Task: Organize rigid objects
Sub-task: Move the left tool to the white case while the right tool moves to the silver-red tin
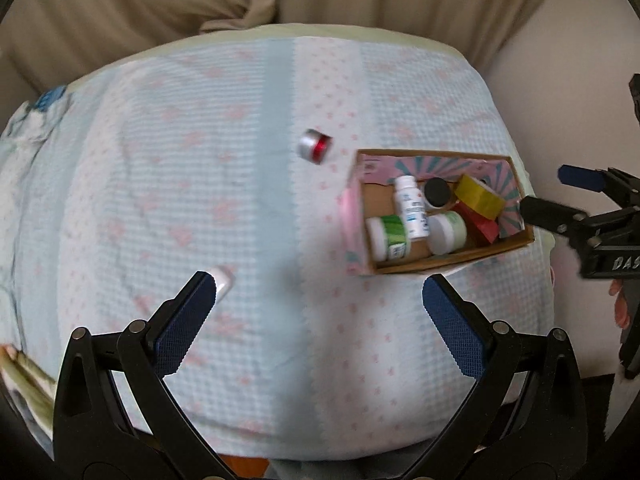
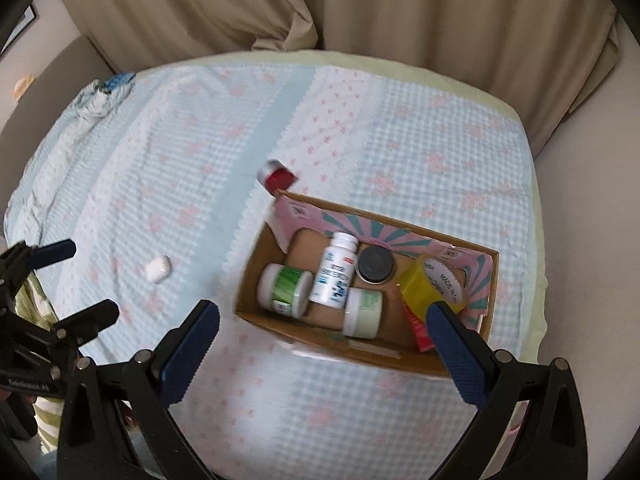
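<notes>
Blue-checked bedspread [image 1: 200, 184], beige curtains [image 2: 400, 8] behind. Left gripper [image 1: 320, 304] spread, empty; right gripper [image 2: 324, 332] likewise. "MADE IN CHINA" on yellow tape roll [image 2: 434, 284] legible from right wrist only.

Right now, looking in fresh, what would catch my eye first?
Most likely the open cardboard box at the right of the blue-checked bedspread, packed with white bottles and jars, a yellow tape roll and a black-lidded jar. Outside it lie a red-and-silver jar just beyond the box and a small white case off to the left.
</notes>
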